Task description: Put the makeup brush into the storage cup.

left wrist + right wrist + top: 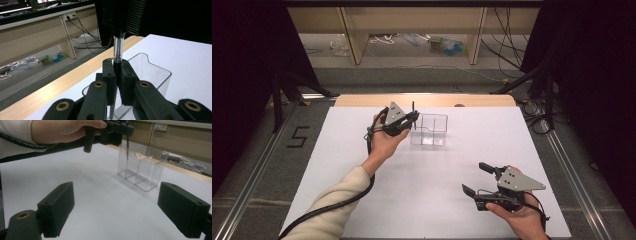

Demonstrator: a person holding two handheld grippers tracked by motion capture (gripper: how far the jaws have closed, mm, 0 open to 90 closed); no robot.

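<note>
Above centre frame, the left gripper (412, 120) pinches a thin, stiff, light pen (117, 50) mid-shaft over the clear holder (432, 131). The right gripper (476, 180), lower right, gapes empty.

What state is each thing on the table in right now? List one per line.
Left gripper: shut on the pen, held over the clear holder.
Pen: upright, lower end inside the holder.
Clear holder: standing upright on the white table, with compartments.
Right gripper: open, nothing between its jaws, apart from the holder.
</note>
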